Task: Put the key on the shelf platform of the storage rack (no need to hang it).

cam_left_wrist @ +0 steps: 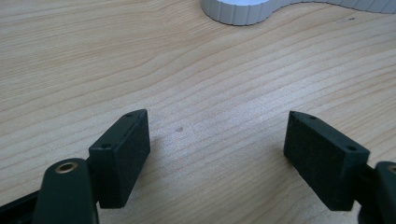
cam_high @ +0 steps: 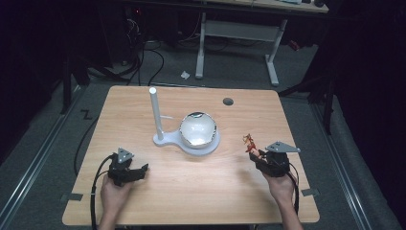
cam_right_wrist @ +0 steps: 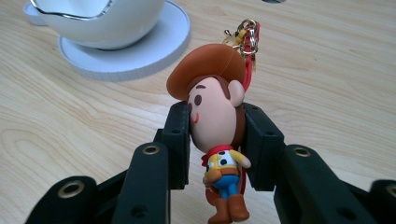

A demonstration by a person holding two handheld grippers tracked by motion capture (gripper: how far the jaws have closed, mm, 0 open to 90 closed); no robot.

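Table of pale wood, square-cornered, seen from above; dark round hole near its far edge. Grey floor around it, cables trailing at far left, and the white legs of a second desk beyond.

White stand sits at centre of the table: flat base with a tall upright post on its left part. White bowl with a shiny rim rests on the round right part of the base. From the right gripper view the bowl and its round base lie ahead and to the left. From the left gripper view, the ribbed edge of the base shows at the top.

Left gripper at near left of the table, held in a hand, cable looping off behind. Jaws spread wide, nothing between them, bare wood below.

Right gripper at near right, well apart from the stand. Jaws closed narrow on a small cowboy figure keychain, clamped at both sides of its head. Brown hat up, body and boots hanging below the jaws. Gold clasp and red strap rise behind the hat.
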